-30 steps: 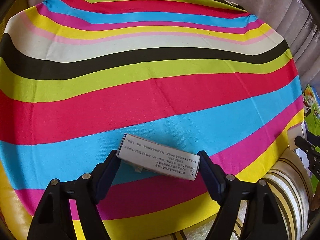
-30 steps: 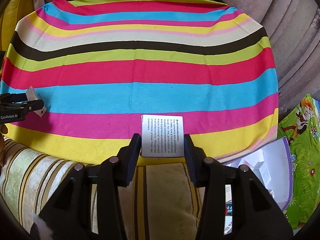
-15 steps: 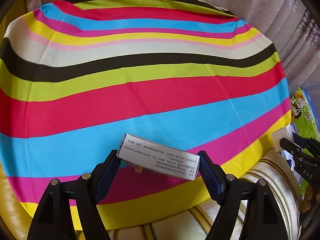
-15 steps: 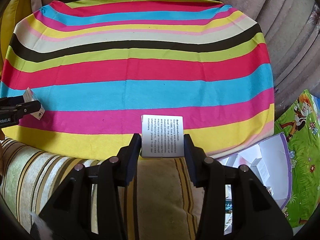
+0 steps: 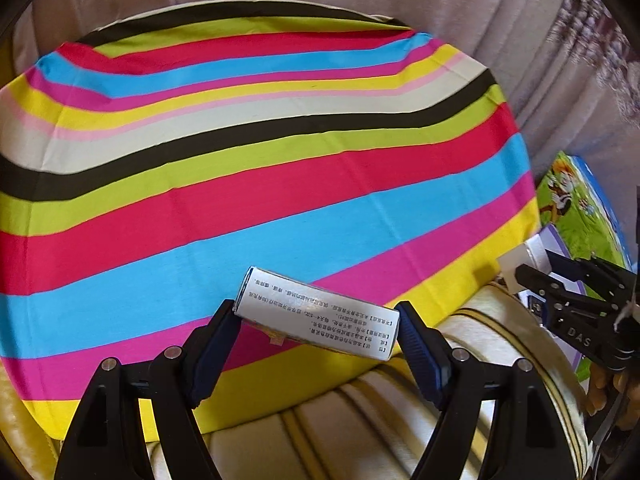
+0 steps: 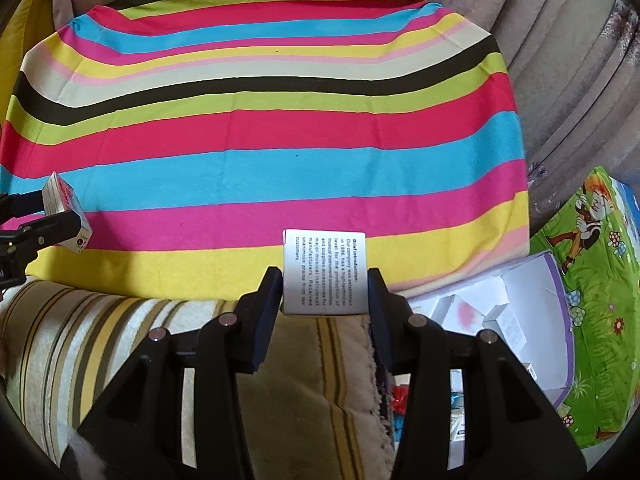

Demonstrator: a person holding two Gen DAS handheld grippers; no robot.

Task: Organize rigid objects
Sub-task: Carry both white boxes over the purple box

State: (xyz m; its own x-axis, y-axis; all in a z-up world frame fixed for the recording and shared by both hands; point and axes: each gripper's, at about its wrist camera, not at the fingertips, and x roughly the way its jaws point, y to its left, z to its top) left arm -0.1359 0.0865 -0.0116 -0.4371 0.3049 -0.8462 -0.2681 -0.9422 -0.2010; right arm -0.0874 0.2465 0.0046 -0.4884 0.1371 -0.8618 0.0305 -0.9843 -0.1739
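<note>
Stretched over most of both views, the broad cloth with red, blue, pink, yellow, lime, black and cream stripes (image 5: 256, 184) lies flat and bare on a soft seat of beige fabric, with a cream-and-gold striped cushion (image 6: 120, 340) at its near edge; since a second ago the cloth has slid up and away in both pictures and more of that cushion shows below it, most in the left wrist view, so both hands seem to be drawing back from the cloth toward the near right. To the right stands the open white cardboard box with a lilac rim (image 6: 536, 304), a few small white cartons in it, resting by a green cartoon-printed sheet (image 6: 600, 280); it has come further into the right wrist view, and I judge it the place where the things are to be gathered. Left tongs (image 5: 316, 322) stay clenched on the long silver-grey carton printed with Chinese text (image 5: 320, 316), gripped end to end and tilted, carried above the cloth's near edge. Right tongs (image 6: 325, 280) remain clamped on the small white carton with a block of English text (image 6: 324, 272), held upright above the cloth's yellow border. Neither grip has shifted, so both cartons look secure for the carry.
</note>
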